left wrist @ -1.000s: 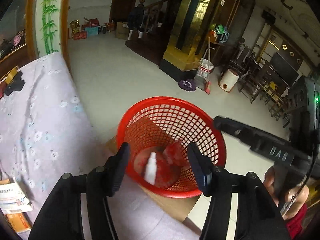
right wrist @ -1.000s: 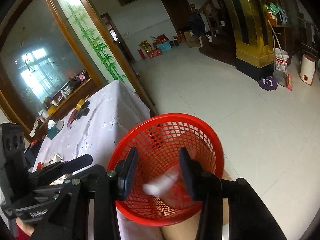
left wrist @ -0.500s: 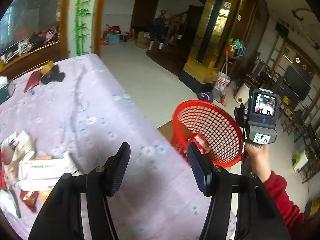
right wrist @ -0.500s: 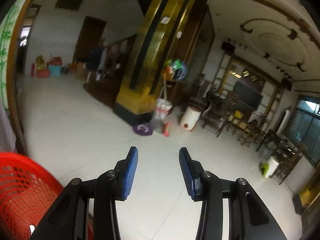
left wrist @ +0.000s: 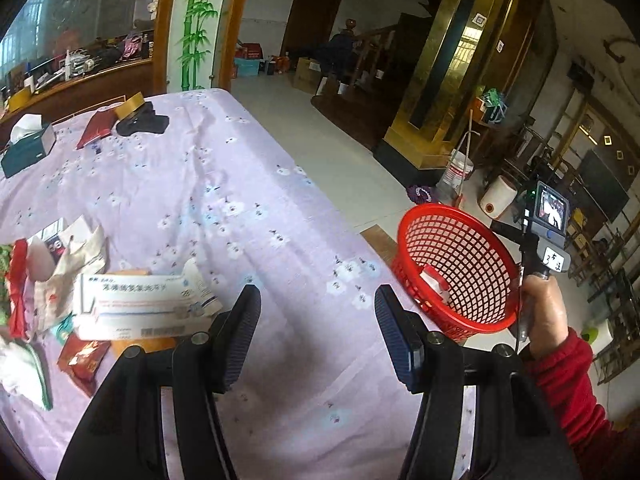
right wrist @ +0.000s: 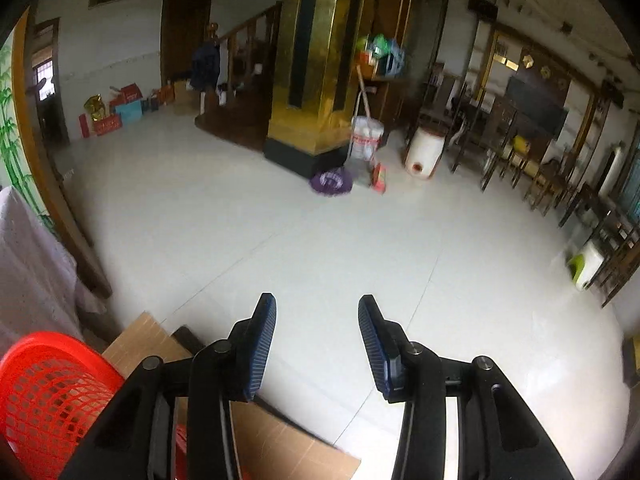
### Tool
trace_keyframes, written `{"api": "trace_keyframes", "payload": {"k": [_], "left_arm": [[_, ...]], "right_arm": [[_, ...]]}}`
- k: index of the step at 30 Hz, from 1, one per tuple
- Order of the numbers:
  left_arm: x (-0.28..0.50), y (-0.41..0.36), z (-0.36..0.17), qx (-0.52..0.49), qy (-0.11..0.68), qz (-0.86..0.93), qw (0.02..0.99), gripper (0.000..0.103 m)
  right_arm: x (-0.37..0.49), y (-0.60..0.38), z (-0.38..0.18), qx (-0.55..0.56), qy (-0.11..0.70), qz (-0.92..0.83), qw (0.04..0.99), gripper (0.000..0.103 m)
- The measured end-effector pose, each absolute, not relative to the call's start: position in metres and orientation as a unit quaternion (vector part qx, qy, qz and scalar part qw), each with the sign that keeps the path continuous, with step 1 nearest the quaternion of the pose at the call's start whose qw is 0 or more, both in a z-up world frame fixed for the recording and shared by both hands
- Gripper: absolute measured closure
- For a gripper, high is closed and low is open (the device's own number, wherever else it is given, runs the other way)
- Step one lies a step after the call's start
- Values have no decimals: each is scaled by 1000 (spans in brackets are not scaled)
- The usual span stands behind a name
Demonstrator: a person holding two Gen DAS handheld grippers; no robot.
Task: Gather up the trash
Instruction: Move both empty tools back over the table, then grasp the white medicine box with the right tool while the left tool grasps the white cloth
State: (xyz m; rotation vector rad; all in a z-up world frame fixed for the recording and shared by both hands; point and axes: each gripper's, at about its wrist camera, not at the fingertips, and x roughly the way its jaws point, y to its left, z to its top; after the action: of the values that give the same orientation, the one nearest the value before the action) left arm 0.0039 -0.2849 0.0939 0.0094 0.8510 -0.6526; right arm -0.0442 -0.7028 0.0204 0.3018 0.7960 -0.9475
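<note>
The left tongs (left wrist: pixel 316 334) stand with both fingers spread wide and nothing between the ribbed pads (left wrist: pixel 240 340). Off to their right, a bare hand (left wrist: pixel 544 312) in a red sleeve grips the handle of the right tongs — held upright, fist closed. The right tongs (right wrist: pixel 317 346) are likewise parted and empty, pointing forward and slightly downward.
</note>
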Motion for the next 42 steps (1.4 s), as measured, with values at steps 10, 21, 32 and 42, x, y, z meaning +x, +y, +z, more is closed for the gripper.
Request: {"api": "trace_keyframes", "payload": {"k": [10, 21, 32, 42], "left_arm": [[-10, -250, 98, 0, 397, -293, 870, 45], [-29, -188, 106, -16, 372, -259, 891, 45], [-44, -90, 97, -57, 370, -171, 911, 42], [-46, -27, 77, -81, 383, -131, 911, 42]], "right_arm": [[-71, -698, 34, 107, 337, -453, 818, 49], [-133, -645, 109, 63, 250, -438, 861, 43], [-115, -404, 156, -7, 258, 12, 966, 18], [-31, -241, 93, -141, 327, 154, 922, 25]]}}
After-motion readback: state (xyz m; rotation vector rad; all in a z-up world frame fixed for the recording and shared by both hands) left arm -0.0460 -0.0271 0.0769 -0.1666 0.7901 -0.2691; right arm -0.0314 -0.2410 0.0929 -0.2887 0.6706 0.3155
